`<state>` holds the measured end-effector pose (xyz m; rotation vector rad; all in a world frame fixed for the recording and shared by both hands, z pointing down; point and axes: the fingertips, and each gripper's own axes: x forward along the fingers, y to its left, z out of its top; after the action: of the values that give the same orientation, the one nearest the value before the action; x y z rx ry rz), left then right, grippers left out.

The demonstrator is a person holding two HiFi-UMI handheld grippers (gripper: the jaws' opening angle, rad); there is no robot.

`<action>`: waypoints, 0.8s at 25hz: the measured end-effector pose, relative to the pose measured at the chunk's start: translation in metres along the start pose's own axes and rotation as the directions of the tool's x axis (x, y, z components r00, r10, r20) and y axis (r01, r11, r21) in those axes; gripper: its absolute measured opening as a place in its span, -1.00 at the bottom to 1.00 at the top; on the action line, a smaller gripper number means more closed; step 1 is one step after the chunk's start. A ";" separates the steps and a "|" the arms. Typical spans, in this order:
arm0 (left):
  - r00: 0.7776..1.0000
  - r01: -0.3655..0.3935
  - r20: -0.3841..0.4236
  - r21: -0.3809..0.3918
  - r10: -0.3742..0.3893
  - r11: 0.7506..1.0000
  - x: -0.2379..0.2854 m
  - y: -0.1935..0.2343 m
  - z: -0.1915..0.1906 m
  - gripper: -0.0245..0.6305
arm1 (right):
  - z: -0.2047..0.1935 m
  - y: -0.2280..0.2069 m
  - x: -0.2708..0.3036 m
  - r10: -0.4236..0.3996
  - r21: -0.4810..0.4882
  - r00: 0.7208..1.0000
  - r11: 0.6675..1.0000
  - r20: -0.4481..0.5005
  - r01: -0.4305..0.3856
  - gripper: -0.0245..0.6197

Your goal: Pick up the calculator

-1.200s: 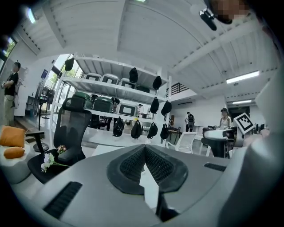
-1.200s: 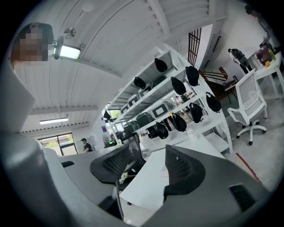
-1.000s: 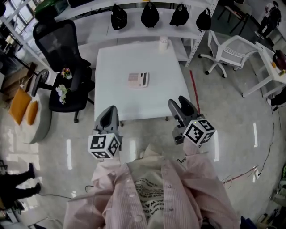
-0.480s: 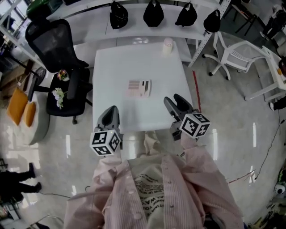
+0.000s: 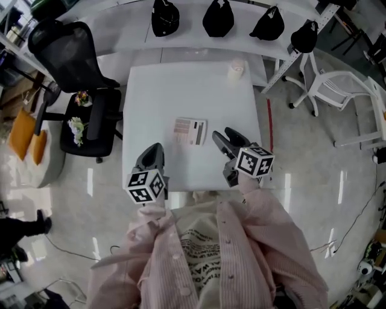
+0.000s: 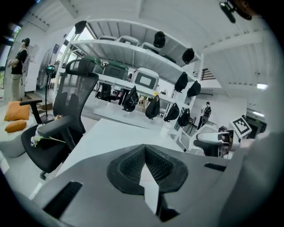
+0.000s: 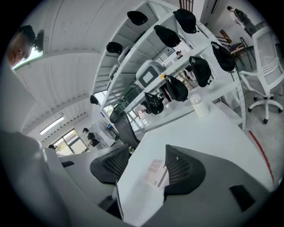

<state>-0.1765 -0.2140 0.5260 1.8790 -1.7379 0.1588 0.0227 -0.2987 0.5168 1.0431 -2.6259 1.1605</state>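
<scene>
The calculator (image 5: 190, 131), pale pink with a dark display strip, lies flat near the middle of the white table (image 5: 181, 90). My right gripper (image 5: 224, 134) hovers over the table just right of it and stands open. In the right gripper view the calculator (image 7: 155, 172) shows in the gap between the two jaws of the right gripper (image 7: 146, 160), a short way ahead. My left gripper (image 5: 153, 149) is at the table's near left edge, apart from the calculator, with its jaws pressed together and nothing in them. The left gripper (image 6: 144, 150) points along the table top.
A white cup (image 5: 236, 70) stands at the table's far right corner. A black office chair (image 5: 78, 60) with flowers (image 5: 76, 127) on its seat stands left of the table. Black bags (image 5: 218, 18) hang on the shelf behind. A white chair (image 5: 338, 90) is at the right.
My right gripper has moved forward over the table, close to the calculator's right side. The left gripper has come up to the table's near edge. The person has stepped closer.
</scene>
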 end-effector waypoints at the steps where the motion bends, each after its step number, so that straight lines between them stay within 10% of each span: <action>1: 1.000 -0.007 -0.014 -0.010 0.007 1.000 0.008 0.003 -0.003 -0.92 | -0.002 -0.006 0.009 0.001 0.011 1.000 1.000 -0.018 -0.001 -0.22; 20: 0.970 -0.124 -0.224 -0.150 0.088 0.981 0.090 0.035 -0.072 -0.92 | -0.078 -0.086 0.115 0.008 0.144 0.946 0.989 -0.325 0.041 -0.22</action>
<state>-0.1752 -0.2582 0.6381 1.5896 -1.6501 0.2460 -0.0260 -0.3501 0.6633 0.8093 -2.3020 1.4071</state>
